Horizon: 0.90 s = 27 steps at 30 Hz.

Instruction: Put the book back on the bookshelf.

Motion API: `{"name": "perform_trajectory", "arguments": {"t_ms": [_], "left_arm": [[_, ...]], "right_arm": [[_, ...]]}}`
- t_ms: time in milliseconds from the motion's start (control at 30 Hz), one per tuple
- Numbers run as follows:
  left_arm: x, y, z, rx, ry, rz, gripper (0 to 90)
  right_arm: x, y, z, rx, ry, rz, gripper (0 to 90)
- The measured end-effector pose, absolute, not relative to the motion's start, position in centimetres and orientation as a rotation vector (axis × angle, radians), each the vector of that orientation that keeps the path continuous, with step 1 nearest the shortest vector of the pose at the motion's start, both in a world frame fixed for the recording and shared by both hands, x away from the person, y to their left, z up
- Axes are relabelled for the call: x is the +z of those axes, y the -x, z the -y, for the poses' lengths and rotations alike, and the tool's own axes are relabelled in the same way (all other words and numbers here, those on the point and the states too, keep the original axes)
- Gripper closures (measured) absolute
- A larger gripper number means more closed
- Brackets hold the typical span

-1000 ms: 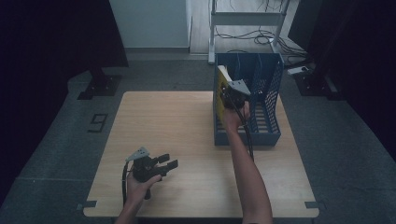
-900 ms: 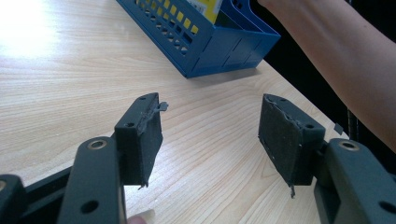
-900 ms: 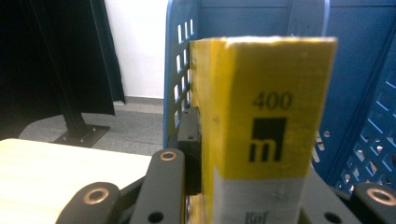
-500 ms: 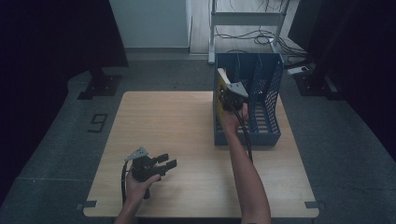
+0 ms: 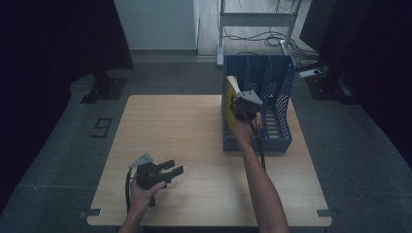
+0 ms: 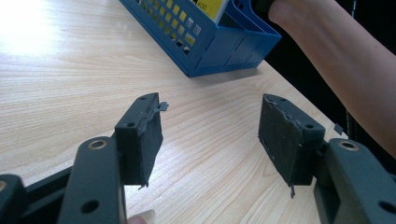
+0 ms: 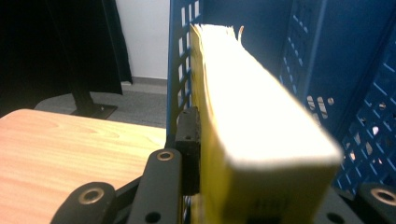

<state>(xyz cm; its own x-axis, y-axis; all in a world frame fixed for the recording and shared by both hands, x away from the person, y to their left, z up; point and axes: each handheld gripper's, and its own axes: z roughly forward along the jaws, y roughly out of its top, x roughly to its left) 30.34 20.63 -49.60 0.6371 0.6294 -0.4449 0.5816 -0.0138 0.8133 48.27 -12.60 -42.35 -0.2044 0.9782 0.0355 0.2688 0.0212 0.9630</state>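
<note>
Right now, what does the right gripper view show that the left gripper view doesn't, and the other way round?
Right gripper view: the right gripper clamped on the yellow book, its pale page edges up, inside the blue file rack. Left gripper view: the left gripper, jaws apart with nothing between, over the wooden table, plus the person's right forearm. Both: the rack, the book's yellow and the tabletop.

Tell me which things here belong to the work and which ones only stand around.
In use: yellow book, blue rack, right gripper clamped on the book.
Idle: left gripper, open over the table; metal stand on the floor behind.
</note>
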Motion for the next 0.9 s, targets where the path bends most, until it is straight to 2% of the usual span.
{"name": "perform_trajectory", "arguments": {"t_ms": [600,900], "left_arm": [[-49.7,-30.2,-20.1,0.046,-1.698,-0.997,38.9],[-49.6,-30.3,-20.4,0.047,-1.687,-1.001,38.8]], "right_arm": [[-43.0,-46.7,13.2,1.211,-1.303,-1.626,72.6],[-41.7,-47.0,13.2,1.171,-1.317,-1.652,70.0]]}}
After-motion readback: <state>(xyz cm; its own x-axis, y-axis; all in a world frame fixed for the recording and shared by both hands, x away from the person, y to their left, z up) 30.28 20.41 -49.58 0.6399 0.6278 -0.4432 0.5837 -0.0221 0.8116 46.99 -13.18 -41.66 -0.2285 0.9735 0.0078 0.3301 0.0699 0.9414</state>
